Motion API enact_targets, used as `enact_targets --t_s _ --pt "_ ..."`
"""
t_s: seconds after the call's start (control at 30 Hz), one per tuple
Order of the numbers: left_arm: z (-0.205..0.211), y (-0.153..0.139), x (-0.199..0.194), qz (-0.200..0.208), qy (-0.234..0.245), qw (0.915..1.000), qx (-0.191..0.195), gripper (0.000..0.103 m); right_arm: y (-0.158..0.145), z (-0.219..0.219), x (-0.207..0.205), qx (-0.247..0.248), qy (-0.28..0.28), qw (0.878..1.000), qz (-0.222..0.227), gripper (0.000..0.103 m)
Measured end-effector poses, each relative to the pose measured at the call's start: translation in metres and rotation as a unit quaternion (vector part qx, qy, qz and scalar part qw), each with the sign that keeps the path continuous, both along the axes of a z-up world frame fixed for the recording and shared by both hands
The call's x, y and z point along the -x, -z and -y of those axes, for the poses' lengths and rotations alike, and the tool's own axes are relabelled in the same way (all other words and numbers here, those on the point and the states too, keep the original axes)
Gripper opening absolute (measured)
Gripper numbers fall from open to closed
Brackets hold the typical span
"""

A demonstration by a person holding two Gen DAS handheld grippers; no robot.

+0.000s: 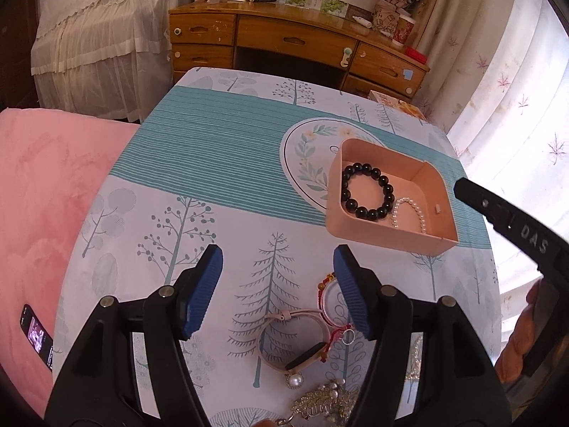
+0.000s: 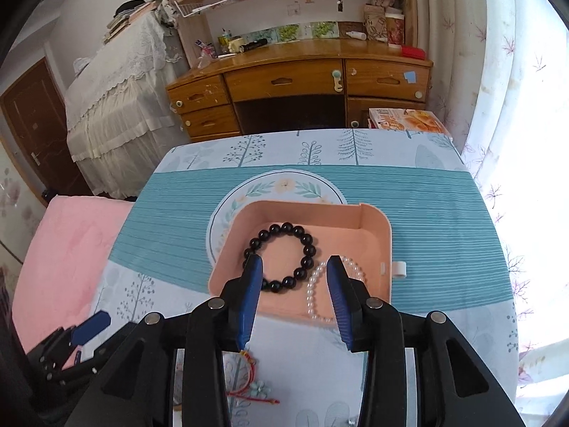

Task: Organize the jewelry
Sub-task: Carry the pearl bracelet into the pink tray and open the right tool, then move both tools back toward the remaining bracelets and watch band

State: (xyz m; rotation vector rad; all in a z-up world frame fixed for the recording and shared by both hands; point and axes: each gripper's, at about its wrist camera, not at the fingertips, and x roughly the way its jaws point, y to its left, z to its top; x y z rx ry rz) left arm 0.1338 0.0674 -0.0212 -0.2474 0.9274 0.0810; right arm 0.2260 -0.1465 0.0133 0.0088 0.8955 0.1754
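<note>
A pink box (image 1: 387,238) (image 2: 377,227) sits on the patterned cloth and holds a black bead bracelet (image 1: 366,192) (image 2: 281,256) and a white pearl bracelet (image 1: 416,213) (image 2: 313,291). My left gripper (image 1: 277,259) is open and empty above loose jewelry: a pink bangle (image 1: 281,363), a red cord bracelet (image 1: 325,284), a pearl earring (image 1: 294,380) and a gold brooch (image 1: 320,402). My right gripper (image 2: 294,267) is open and empty over the box's near edge. A red cord bracelet with pale beads (image 2: 254,388) lies beneath it.
The table's cloth (image 1: 199,156) has teal stripes and trees. A pink blanket (image 1: 39,213) with a phone (image 1: 37,336) lies left. A wooden desk (image 2: 302,82) stands behind, curtains (image 2: 498,106) at right. A small white clip (image 2: 400,269) lies beside the box.
</note>
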Motion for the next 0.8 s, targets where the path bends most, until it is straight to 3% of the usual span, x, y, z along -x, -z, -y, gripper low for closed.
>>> enact_targets --t_s 0.4,0.8 --pt "0.024 -0.029 0.037 0.037 0.028 0.9989 -0.011 0.064 -0.025 0.001 0.107 0.004 -0.006 0.998 0.062 0.038" --pt "0.05 -0.056 0.095 0.069 0.053 0.9958 -0.029 0.064 -0.034 0.005 0.202 -0.003 -0.018 0.998 0.067 0.038"
